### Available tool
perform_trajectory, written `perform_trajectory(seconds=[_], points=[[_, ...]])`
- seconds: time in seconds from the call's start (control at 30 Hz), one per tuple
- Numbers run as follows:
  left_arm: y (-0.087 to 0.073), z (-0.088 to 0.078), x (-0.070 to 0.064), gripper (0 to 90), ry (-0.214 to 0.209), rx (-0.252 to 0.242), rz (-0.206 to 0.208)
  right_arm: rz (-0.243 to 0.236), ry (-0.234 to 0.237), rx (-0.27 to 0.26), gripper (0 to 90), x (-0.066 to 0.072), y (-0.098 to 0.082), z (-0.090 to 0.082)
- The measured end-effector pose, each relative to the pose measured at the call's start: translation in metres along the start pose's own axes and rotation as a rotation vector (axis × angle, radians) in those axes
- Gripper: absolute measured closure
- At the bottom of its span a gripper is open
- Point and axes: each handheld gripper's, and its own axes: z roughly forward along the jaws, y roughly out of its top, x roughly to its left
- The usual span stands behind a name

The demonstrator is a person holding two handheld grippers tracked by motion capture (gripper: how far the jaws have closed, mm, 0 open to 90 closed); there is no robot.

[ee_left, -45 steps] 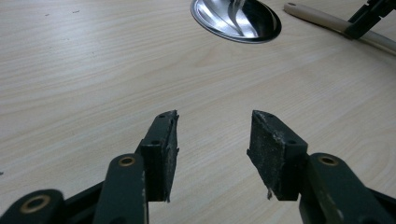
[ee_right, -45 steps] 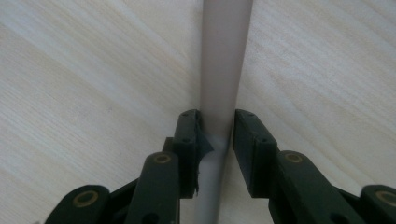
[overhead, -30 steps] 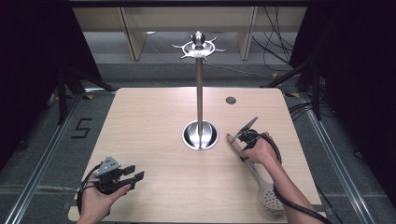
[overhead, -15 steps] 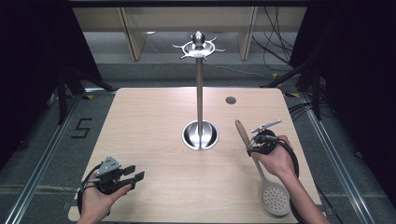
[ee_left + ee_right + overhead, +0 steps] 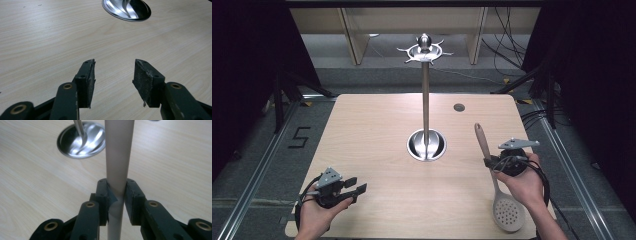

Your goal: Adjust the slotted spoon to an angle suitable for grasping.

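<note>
A skimmer spoon with a pale perforated head and a wooden handle is held over the table's right side. My right gripper is shut on its handle, head toward the person, handle end pointing away. A tall metal stand with a hook ring on top rises from a round shiny base at the table's middle. That base lies ahead of the right jaws. My left gripper rests near the front left corner, open, with nothing between its pads.
The light wooden table has a small dark round spot at the back right. The stand base lies ahead of the left jaws. Cables and metal floor rails run alongside the table.
My right gripper has lifted the skimmer and carried it right, away from the stand base, turning its handle end to point away. The left gripper has stayed put.
</note>
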Motion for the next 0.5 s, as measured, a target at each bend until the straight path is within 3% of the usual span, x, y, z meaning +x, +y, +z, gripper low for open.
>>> perform_trajectory(seconds=[0.03, 0.2, 0.27, 0.33, 0.47, 0.5], points=[[0.000, 0.000, 0.001, 50.5, -0.002, 0.001, 0.013, -0.040, 0.004, -0.052, 75.1, -0.002, -0.001, -0.005], [0.000, 0.000, 0.000, 50.5, -0.001, 0.001, 0.007, -0.031, 0.023, -0.126, 75.1, 0.000, -0.005, -0.016], [0.000, 0.000, 0.000, 50.4, -0.002, 0.002, 0.008, -0.035, 0.035, -0.188, 75.1, 0.000, -0.006, -0.017], [0.000, 0.000, 0.001, 50.5, -0.007, 0.002, 0.010, -0.087, 0.030, -0.229, 75.1, -0.003, -0.007, -0.020], [0.000, 0.000, 0.001, 50.4, -0.005, 0.006, 0.011, -0.074, 0.054, -0.292, 75.1, -0.002, -0.007, -0.022], [0.000, -0.001, 0.001, 50.4, -0.004, 0.008, 0.013, -0.043, 0.056, -0.297, 75.1, 0.000, -0.008, -0.024]])
